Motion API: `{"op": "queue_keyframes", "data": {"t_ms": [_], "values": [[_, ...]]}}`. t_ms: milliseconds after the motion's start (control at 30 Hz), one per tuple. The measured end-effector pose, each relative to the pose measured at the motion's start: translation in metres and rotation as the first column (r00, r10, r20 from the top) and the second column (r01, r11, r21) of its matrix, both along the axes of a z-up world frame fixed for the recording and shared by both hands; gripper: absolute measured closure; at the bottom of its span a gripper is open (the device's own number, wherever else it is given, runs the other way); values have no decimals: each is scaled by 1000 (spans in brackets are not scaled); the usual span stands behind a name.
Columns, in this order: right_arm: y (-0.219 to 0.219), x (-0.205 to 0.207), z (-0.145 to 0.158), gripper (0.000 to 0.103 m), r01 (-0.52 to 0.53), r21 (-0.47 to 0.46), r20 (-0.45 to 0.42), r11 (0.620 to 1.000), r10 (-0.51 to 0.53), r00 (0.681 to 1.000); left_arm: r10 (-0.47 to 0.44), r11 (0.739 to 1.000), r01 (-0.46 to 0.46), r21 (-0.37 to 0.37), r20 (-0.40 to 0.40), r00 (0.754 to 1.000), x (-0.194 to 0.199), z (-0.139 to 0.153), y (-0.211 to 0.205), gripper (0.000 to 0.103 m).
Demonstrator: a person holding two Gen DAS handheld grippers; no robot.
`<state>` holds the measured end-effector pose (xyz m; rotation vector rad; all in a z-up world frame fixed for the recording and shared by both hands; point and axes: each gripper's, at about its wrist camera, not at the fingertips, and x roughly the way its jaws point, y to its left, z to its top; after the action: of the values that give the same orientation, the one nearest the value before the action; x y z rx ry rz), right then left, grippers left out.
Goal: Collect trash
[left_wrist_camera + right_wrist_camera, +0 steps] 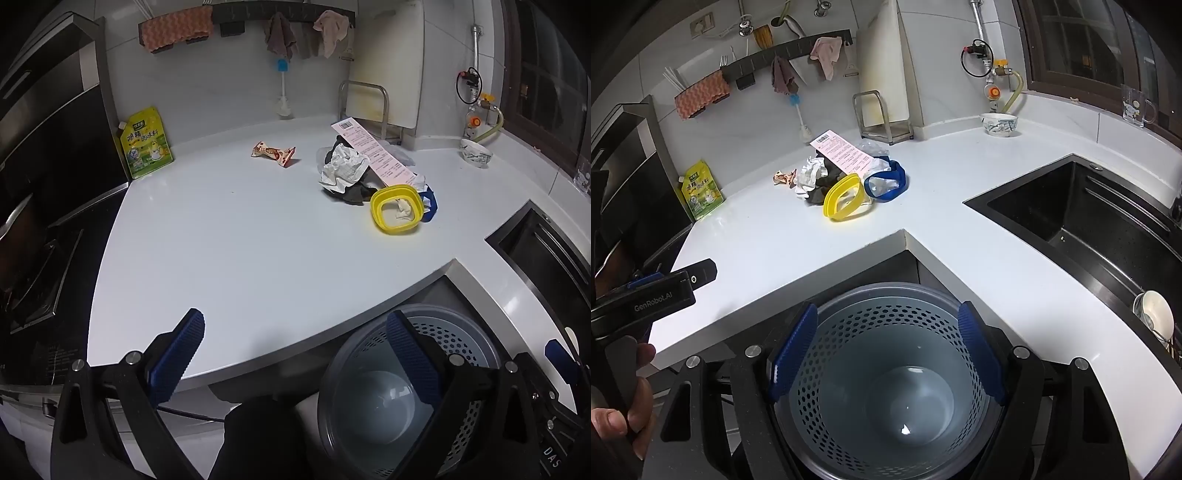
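Left wrist view shows the trash heaped toward the back of the white counter (229,236): crumpled white paper (343,166) on dark scraps, a long pink receipt (373,151) leaning across the heap, and a yellow ring (397,214) with a blue ring (430,206) at the heap's sink side. A small snack wrapper (275,152) lies apart from the pile, nearer the back wall, and a yellow-green pouch (146,144) stands at the counter's edge beside the stove; whether that pouch counts as trash I cannot tell.

Below the counter's inner corner stands the grey perforated bin (886,369). Its floor looks bare apart from a tiny pale fleck, so by my reading nothing of note has gone in yet and the whole pile is left to collect.

Both tongs are released and carry nothing. The left gripper (295,354) hangs over the counter's front edge, well short of the trash; the right gripper (888,347) hovers directly above the bin's mouth. A bowl (999,124) sits near the back corner, and the dark sink (1089,221) lies to the right.
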<state>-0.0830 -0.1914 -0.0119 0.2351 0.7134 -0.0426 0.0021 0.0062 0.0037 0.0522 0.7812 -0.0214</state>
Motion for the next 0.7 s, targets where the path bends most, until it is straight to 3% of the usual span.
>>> {"op": "queue_keyframes", "data": {"t_ms": [700], "values": [[-1,0,0,28,-1,-3,4,1000,1,1000,-7,1000,7,5,2,1000,1,2,-3,6]]}}
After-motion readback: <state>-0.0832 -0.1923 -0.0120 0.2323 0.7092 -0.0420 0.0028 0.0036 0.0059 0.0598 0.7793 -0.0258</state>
